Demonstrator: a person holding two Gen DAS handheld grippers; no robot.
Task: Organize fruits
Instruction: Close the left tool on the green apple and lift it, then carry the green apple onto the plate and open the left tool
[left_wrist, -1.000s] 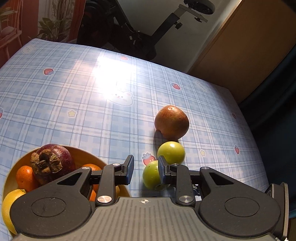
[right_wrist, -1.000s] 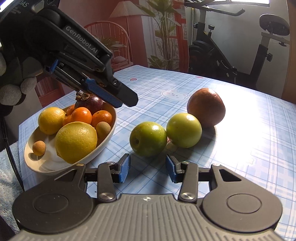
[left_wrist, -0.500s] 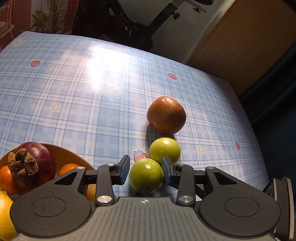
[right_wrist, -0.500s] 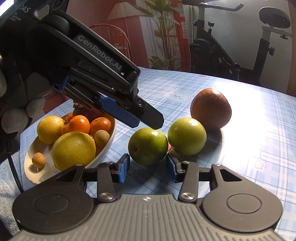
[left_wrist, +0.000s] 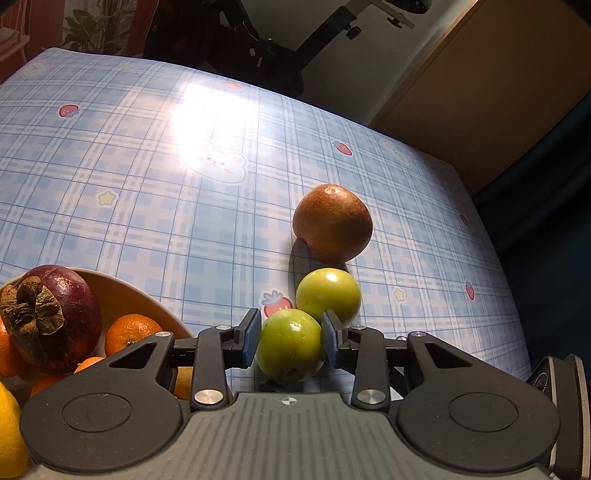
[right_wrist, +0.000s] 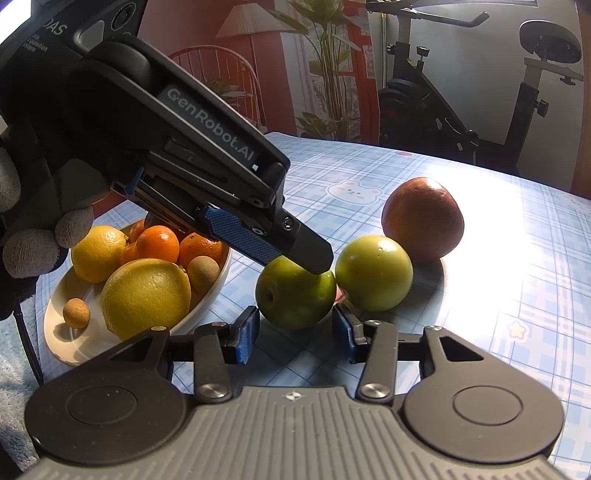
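Your left fingers (left_wrist: 248, 341) have just been closing, and their blue pads now sit against both flanks of the small round green fruit (left_wrist: 290, 345), which rests on the desk (left_wrist: 147, 184) under its blue checked cloth. I judge that a light hold near the tips, not a deep one. Your right fingers (right_wrist: 245, 334) stand partly apart and hold nothing, with the same fruit at their mouth. Just beyond your left fingers a second round green fruit (left_wrist: 328, 295) lies close against the first and beside your right-hand pad, and the larger red-brown fruit (left_wrist: 332, 223) sits just past it. To the left of your fingers is the pale oval bowl (left_wrist: 122, 291). If you lift now, the fruit could slip from the shallow hold, or the pad could set the neighbour rolling. Your right fingers could also knock the fruit. The left view shows both pads on the fruit. The right view shows only one finger across its top, and it alone shows your gloved hand (right_wrist: 40, 236) and the big yellow citrus (right_wrist: 146, 295) crowding the bowl.
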